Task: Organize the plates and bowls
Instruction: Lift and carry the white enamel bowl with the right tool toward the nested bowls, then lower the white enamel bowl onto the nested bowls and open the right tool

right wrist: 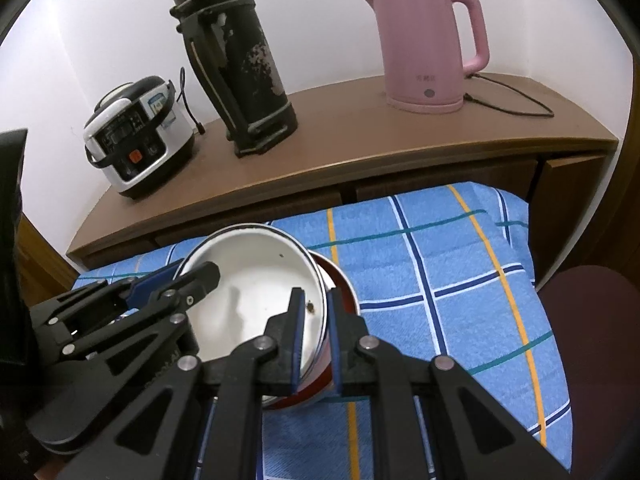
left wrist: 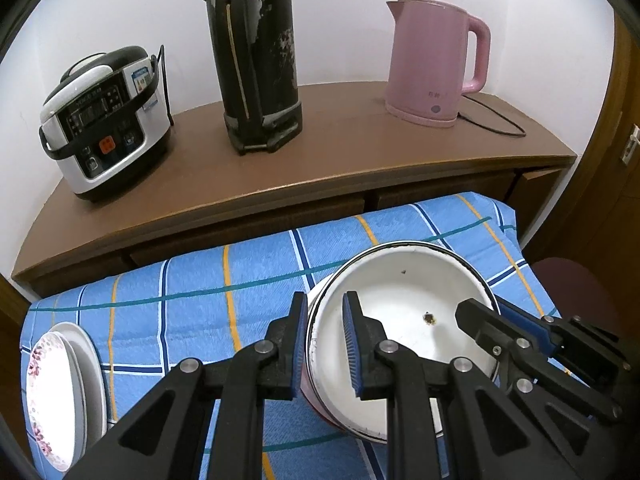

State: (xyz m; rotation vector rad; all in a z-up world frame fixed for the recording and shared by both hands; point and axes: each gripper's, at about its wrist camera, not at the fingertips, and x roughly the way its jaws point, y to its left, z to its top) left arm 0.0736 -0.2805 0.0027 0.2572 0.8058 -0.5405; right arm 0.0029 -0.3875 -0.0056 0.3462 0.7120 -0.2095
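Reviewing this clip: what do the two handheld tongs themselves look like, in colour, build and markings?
Both the left tongs and right tongs are matte black linkage frames with triangular cut-outs and round silver pivot pins. Each finger carries a blue ribbed pad. No cables or sleeves show; faint white lettering on the left body is unreadable.

Home kitchen corner (rice cooker, pink kettle)

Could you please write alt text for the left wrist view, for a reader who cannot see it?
The left tongs straddle the near rim of a white enamel bowl on a blue checked cloth; the right tongs grip its far rim. Stacked plates lie left.
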